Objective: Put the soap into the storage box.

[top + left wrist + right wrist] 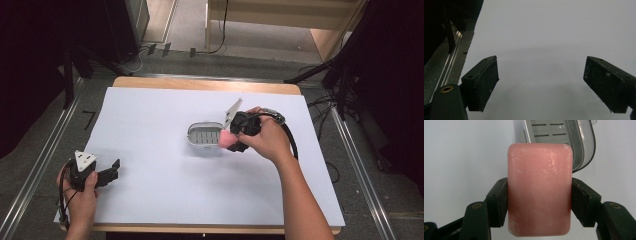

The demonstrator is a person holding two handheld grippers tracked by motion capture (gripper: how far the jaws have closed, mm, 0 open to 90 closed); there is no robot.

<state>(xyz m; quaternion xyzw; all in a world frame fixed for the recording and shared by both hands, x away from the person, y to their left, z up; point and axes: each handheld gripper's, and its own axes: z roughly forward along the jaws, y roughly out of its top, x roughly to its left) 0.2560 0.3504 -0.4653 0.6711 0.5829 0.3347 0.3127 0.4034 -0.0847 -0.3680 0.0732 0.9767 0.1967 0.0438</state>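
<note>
Pink soap bar [539, 190] clamped across its short sides in your right hand-held gripper [239, 134], long axis running out toward grey soap dish [205, 136]. Dish lies just ahead, open, slotted floor bare, touching or apart hard to tell. Left hand-held gripper [111, 171] spread wide, empty, well apart at near-left of white surface [165, 185]. Dish's far end cut off in right gripper view.

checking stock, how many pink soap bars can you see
1: the pink soap bar is clamped in the right gripper, beside the open grey soap dish. No others visible.
</note>
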